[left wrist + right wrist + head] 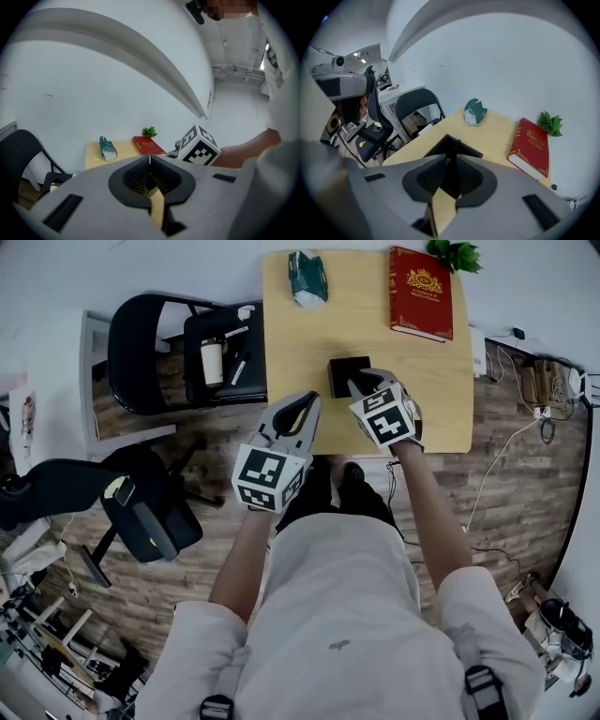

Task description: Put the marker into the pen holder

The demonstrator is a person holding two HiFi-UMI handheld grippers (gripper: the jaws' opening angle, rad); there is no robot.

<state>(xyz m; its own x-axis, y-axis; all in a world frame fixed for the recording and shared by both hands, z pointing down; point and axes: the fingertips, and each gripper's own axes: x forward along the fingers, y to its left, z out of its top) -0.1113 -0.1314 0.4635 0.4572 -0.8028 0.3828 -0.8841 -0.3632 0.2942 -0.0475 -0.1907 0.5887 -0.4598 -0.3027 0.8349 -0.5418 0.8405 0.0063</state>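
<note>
As right gripper overhangs, pen holder contents unclear.

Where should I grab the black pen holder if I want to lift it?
Pinch one wall of the pen holder at its rim, coming straight down from above, one finger inside and one outside. It stands upright on the table with its square top open, so the thin rim looks easiest.
</note>
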